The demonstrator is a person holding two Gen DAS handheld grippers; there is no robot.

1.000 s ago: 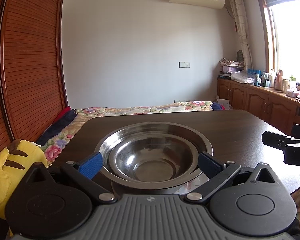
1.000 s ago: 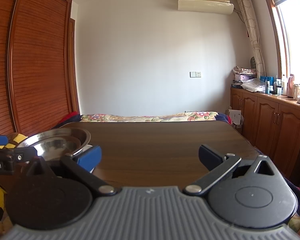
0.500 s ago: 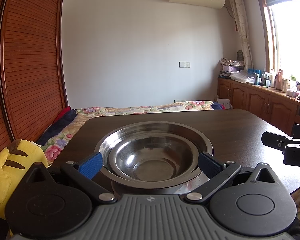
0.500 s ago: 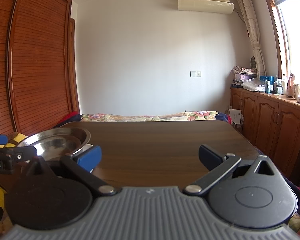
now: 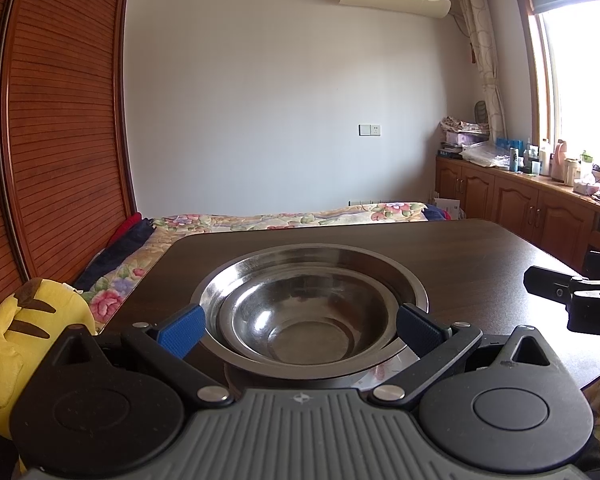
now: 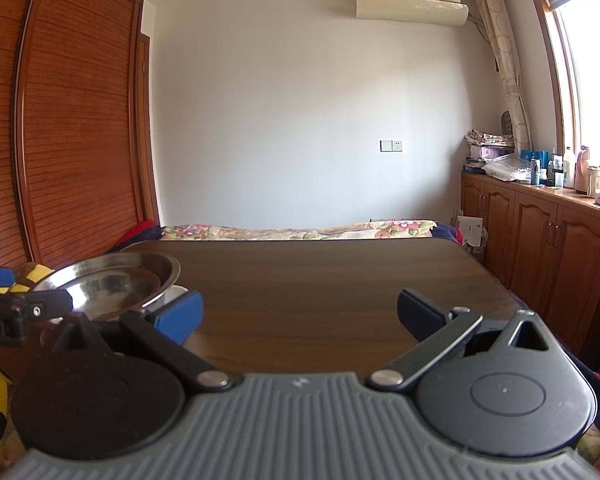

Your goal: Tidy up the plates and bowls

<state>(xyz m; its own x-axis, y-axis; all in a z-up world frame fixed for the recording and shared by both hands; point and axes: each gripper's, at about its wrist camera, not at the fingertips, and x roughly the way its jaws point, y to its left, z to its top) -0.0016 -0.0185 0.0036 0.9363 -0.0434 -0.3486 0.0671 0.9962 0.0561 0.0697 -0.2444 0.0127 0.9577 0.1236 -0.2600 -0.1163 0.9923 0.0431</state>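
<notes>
A small steel bowl (image 5: pixel 300 320) sits nested inside a larger steel bowl (image 5: pixel 388 276), on top of what looks like a white plate (image 5: pixel 384 372), on the dark wooden table (image 5: pixel 460 248). My left gripper (image 5: pixel 300 326) is open, its blue pads on either side of the stack's near rim, not touching. The stack also shows in the right wrist view (image 6: pixel 116 280), at the far left. My right gripper (image 6: pixel 300 312) is open and empty over bare table to the right of the stack.
A yellow plush toy (image 5: pixel 24 332) sits off the table's left edge. A bed with a floral cover (image 6: pixel 300 230) lies beyond the far edge. Wooden cabinets (image 6: pixel 540 232) stand at the right, a slatted wardrobe (image 6: pixel 72 128) at the left.
</notes>
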